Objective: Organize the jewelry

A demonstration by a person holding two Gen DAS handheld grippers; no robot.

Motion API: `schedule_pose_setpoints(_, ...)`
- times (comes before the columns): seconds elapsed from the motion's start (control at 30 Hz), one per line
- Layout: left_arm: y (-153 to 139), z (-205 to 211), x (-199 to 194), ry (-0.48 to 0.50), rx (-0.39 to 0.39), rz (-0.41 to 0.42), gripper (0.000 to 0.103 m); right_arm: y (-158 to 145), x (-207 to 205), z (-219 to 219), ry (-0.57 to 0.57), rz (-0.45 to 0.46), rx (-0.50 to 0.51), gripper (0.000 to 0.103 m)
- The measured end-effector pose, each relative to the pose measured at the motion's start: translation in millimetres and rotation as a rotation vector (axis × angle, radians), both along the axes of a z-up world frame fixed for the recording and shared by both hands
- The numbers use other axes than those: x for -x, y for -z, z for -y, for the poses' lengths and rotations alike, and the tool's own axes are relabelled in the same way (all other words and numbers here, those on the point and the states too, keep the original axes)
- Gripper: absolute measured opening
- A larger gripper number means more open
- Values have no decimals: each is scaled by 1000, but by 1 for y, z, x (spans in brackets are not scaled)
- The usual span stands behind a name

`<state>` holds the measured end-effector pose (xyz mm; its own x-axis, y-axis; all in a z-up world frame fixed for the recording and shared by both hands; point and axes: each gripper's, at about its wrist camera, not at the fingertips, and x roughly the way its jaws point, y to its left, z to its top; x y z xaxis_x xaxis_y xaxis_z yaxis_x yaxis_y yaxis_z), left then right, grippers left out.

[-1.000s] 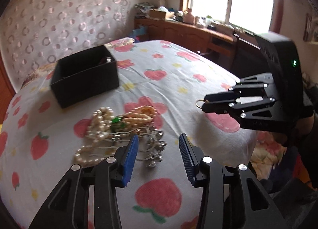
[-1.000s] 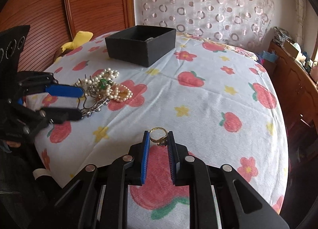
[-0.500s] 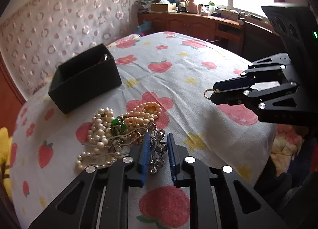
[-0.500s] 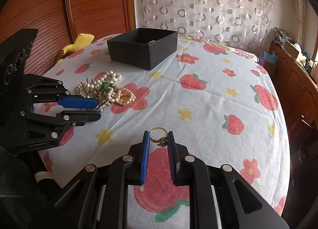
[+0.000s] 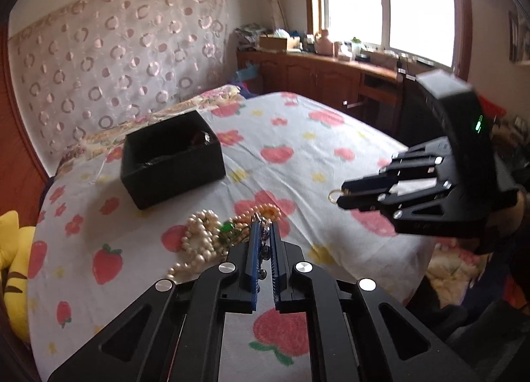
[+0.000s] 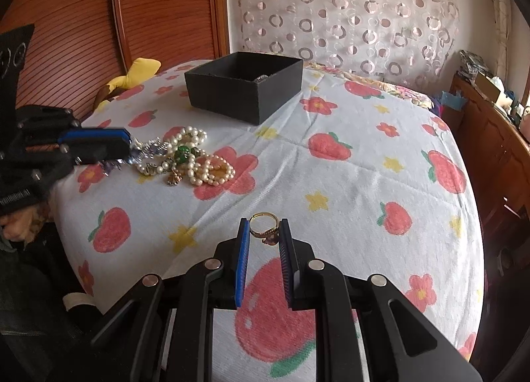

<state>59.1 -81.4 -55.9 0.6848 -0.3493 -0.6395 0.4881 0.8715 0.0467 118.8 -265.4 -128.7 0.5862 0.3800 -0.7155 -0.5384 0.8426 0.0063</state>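
Left gripper (image 5: pixel 264 243): jaws just closed, nearly together, nipping a silver chain piece (image 6: pixel 145 150) at the pile's near edge; some of it hangs in the narrow gap.
Right gripper (image 6: pixel 264 236): jaws a little apart, pinching a gold ring (image 6: pixel 261 226) across its band, held clear of the cloth as far as I can tell.
Ring, other view: pokes out of the right gripper's tip at 3 o'clock in the left camera (image 5: pixel 334 196).
Pile (image 6: pixel 188 157): pearls, a green bead and a small gold charm in a heap on the strawberry cloth (image 6: pixel 364 183), at 10 o'clock from the right gripper.
Box (image 6: pixel 245 85): black, open top, at 12 o'clock beyond the pile; something shiny already lies inside.
Step in hand: both grippers loaded, so this reads as the pick just made, with the carry to the box to come.
Next move, left: lift slowly. The chain looks tangled with the pearls, so the heap may drag along.
Next move, right: take the ring over the box rim, then open well inside the walls.
Risk: the ring is held only by its thin band and could twist out.
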Motion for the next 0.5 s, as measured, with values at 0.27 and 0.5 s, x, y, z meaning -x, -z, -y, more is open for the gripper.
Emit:
schedule_pose_setpoints(0.27, -12, -20, -6, -34, 50, 9, 2, -5, -2, -5, -7, 8, -2, 20)
schedule_pose_setpoints(0.5, -24, -32, -9, -49, 86, 33, 2, -10, -4, -9, -16, 21, -1, 20)
